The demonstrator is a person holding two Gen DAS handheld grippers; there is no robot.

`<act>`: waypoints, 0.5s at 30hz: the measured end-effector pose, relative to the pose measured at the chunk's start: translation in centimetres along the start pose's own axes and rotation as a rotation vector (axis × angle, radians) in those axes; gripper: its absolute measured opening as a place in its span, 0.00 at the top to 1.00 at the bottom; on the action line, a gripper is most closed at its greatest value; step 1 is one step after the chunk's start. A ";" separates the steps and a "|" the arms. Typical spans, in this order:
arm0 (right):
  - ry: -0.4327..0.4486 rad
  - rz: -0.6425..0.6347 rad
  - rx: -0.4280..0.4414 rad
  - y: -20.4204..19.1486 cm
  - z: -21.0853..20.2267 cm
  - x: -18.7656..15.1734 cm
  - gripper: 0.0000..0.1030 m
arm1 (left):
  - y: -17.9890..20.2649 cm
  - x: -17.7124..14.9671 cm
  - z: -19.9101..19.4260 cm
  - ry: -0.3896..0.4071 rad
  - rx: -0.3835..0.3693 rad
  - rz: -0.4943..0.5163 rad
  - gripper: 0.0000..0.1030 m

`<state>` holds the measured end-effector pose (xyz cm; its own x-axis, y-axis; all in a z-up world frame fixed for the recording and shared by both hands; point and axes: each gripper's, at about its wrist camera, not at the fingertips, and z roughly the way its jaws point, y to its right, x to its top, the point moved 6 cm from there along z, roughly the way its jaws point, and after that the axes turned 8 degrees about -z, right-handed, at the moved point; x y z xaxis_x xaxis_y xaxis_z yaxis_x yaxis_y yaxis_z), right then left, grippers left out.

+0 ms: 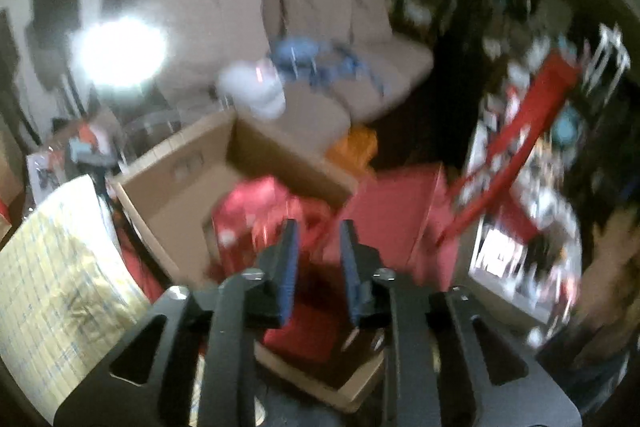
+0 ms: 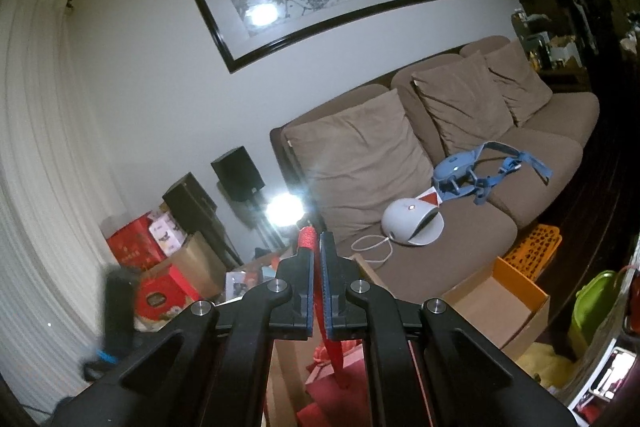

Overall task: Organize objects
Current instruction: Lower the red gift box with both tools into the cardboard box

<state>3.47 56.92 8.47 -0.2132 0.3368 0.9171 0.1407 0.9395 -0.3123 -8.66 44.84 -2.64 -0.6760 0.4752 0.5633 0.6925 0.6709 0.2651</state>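
Observation:
The left wrist view is blurred. My left gripper (image 1: 319,241) points down into an open cardboard box (image 1: 172,195). Its jaws stand apart over crumpled red packaging (image 1: 256,211) lying in the box, and nothing is pressed between the pads. A flat red bag (image 1: 400,215) leans at the box's right side. A long red strip (image 1: 520,147) slants across the right of that view. In the right wrist view my right gripper (image 2: 316,247) is shut on the red strip (image 2: 306,241). The strip's glittery end pokes above the fingertips and the rest hangs below them.
A brown sofa (image 2: 460,239) carries a white rounded device (image 2: 412,223) and a blue harness (image 2: 472,171). Before it stand another open cardboard box (image 2: 532,311) and an orange crate (image 2: 532,251). Red gift boxes (image 2: 136,247) and black speakers (image 2: 238,173) are at left, a green container (image 2: 596,303) at right.

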 end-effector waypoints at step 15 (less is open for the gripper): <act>-0.014 0.003 -0.003 0.0 0.5 -0.5 0.97 | 1.3 -4.9 9.8 -0.090 0.280 0.265 0.55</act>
<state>3.11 56.82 7.86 -0.2265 0.3405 0.9125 0.1443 0.9383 -0.3143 -6.91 48.98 -12.73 -0.5112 0.6921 0.5096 0.7589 0.6418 -0.1105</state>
